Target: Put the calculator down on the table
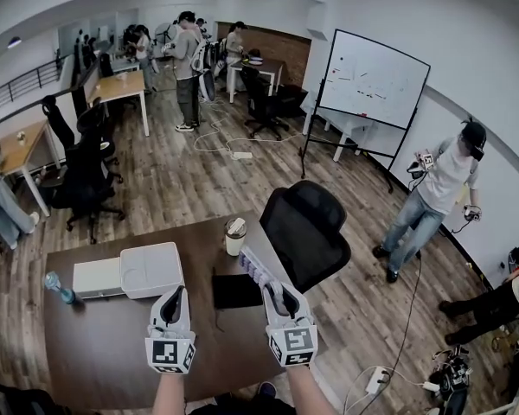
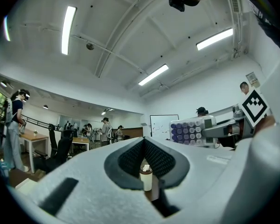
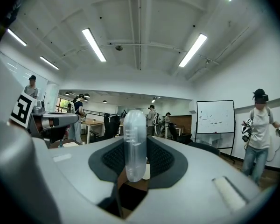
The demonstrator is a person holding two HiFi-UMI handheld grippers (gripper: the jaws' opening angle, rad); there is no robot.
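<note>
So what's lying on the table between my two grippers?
A flat black pad lies on the table between the left gripper and the right gripper; the head view shows it.

Forearms [image 1: 168, 393] out side by side, we hold our white plastic left gripper [image 1: 174, 294] level with jaw tips together, our white plastic right gripper [image 1: 276, 291] clamping a pale purple-keyed calculator [image 1: 254, 264].

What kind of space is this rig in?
Most likely an open-plan office or lab: desks with wheeled office chairs, a whiteboard on a stand, and several people standing about.
</note>
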